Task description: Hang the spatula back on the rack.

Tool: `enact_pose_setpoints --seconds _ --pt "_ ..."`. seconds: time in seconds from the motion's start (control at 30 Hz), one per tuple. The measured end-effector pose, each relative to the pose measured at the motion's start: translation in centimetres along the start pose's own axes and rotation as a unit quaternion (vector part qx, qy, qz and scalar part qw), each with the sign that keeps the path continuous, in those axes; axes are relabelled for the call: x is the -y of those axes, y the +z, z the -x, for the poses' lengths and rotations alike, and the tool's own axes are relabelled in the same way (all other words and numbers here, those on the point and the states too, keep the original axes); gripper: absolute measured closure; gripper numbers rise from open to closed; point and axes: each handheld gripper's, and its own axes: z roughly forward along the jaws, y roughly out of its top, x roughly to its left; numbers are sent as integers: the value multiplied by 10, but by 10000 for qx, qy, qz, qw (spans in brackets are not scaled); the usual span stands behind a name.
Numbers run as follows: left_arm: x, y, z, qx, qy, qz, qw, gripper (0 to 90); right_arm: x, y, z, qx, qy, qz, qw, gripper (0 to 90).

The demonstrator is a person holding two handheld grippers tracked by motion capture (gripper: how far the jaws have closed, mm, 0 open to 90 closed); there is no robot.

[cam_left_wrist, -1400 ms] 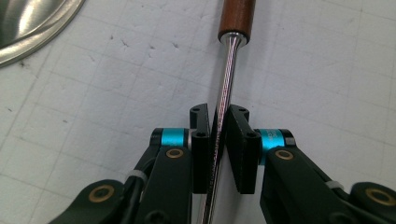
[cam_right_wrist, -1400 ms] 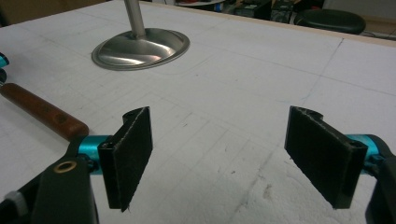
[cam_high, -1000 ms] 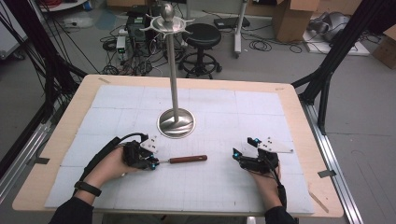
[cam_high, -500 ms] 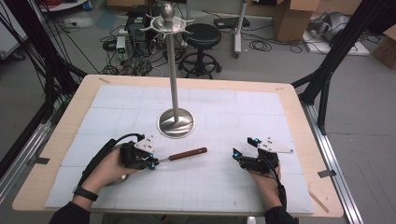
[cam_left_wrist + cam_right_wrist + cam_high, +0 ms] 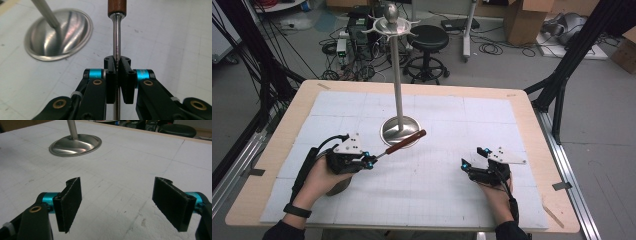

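A utensil with a brown wooden handle (image 5: pixel 407 140) and a thin steel shank (image 5: pixel 116 37) is lifted off the table, handle end raised toward the stand. My left gripper (image 5: pixel 371 160) is shut on the shank, and the left gripper view shows the rod pinched between the pads (image 5: pixel 111 75). The steel stand has a round base (image 5: pixel 399 130) and a tall pole (image 5: pixel 397 70) topped with hooks (image 5: pixel 391 22). My right gripper (image 5: pixel 468 165) rests at the front right, open with nothing between its pads (image 5: pixel 71 202).
A white gridded mat (image 5: pixel 462 125) covers the wooden table (image 5: pixel 532 115). The stand's base (image 5: pixel 75 143) lies ahead and to the left in the right gripper view. Behind the table stand a black stool (image 5: pixel 428 40), cables and cardboard boxes (image 5: pixel 524 15).
My left gripper has lifted and tilted the utensil, swinging its wooden handle up and toward the stand's base. The right gripper has stayed put.
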Motion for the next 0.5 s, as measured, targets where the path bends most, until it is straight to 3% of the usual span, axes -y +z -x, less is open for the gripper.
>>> enact_pose_setpoints --seconds 0.1,0.23,0.33,0.5 --pt "0 -7 -2 -146 -210 278 9993 845 0 0 0 1 -10 -2 10000 229" --pt "1 -19 -5 -297 -252 582 9975 844 0 0 0 11 -16 -8 10000 229" --pt "0 -29 -6 -431 -313 994 9936 844 0 0 0 15 -22 -8 10000 229" --pt "-3 -41 -5 -677 -348 1390 9874 844 0 0 0 14 -17 -5 10000 229"
